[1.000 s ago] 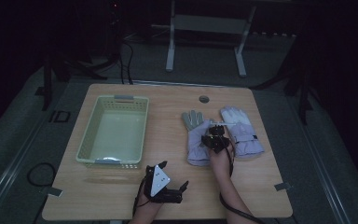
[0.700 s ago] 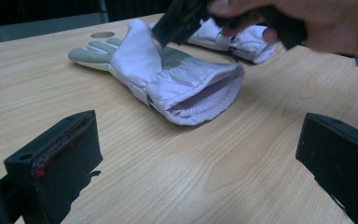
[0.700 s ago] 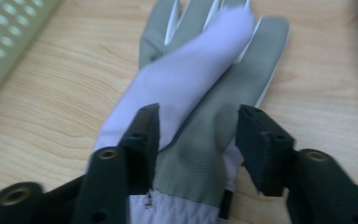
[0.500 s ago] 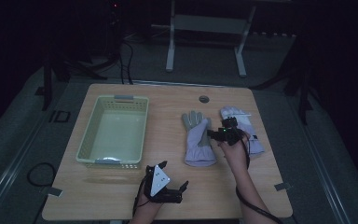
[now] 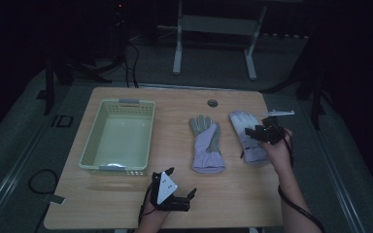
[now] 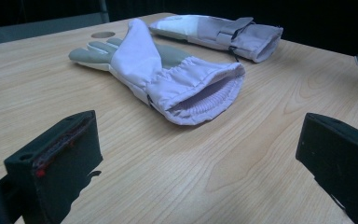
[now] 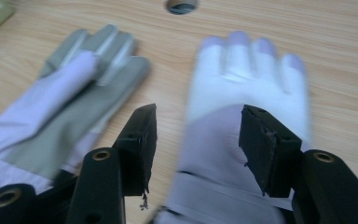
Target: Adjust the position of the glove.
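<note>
Two pale lilac work gloves lie side by side on the wooden table. The left glove (image 5: 206, 143) (image 6: 168, 70) (image 7: 74, 88) shows a grey palm. The right glove (image 5: 245, 133) (image 6: 223, 32) (image 7: 242, 70) has a strapped cuff. My right gripper (image 5: 253, 132) (image 7: 198, 116) hovers just above the right glove's back. Its jaws are open and have just been closing a little, and nothing is pinched between them. My left gripper (image 5: 181, 181) (image 6: 200, 140) rests near the table's front edge, wide open, pointing at the left glove's cuff opening.
A pale green plastic basket (image 5: 90, 155) stands on the left half of the table. A round cable hole (image 5: 212, 103) (image 7: 182, 5) sits near the far edge. Stand legs (image 5: 177, 63) rise on the floor behind the table.
My right gripper left the left glove, opened, and moved right and upward to above the right glove. The left gripper stayed put. Both gloves lie where they were.
</note>
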A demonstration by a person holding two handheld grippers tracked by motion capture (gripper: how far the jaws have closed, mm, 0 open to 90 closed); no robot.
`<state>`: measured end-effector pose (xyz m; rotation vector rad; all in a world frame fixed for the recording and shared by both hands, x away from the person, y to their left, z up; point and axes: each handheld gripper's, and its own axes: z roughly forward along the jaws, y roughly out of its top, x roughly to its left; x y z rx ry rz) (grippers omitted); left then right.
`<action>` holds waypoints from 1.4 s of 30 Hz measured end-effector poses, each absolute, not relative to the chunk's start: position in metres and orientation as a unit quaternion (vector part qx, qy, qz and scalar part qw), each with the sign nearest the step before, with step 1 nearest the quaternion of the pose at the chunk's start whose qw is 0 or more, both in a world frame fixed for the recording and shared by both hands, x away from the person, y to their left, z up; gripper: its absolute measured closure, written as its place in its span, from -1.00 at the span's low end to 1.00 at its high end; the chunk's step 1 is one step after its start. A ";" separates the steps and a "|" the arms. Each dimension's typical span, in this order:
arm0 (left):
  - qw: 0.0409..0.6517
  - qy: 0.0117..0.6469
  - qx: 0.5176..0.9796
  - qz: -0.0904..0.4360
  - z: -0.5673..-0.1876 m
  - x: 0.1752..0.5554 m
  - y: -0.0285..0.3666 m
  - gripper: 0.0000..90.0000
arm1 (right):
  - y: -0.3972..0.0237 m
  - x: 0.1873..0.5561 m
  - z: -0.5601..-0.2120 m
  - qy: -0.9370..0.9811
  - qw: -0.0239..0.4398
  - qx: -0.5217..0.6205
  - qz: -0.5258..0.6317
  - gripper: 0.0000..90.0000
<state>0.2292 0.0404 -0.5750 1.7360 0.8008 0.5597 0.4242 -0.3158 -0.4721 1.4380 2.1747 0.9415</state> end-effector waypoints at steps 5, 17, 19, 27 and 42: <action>0.543 0.338 0.732 0.235 -0.575 0.229 0.040 -1.00 | -0.340 0.434 -0.476 0.772 0.181 0.508 0.335 0.09; 0.542 0.340 0.732 0.236 -0.575 0.229 0.040 -1.00 | -0.355 0.456 -0.512 0.774 0.123 0.525 0.333 0.11; 0.542 0.339 0.732 0.237 -0.575 0.229 0.040 -1.00 | -0.354 0.458 -0.521 0.778 0.121 0.531 0.312 0.21; 0.542 0.339 0.732 0.236 -0.575 0.229 0.040 -1.00 | -0.350 0.457 -0.531 0.776 0.117 0.544 0.298 0.57; 0.541 0.341 0.731 0.237 -0.575 0.229 0.040 -1.00 | -0.351 0.422 -0.478 0.740 0.122 0.575 0.326 0.78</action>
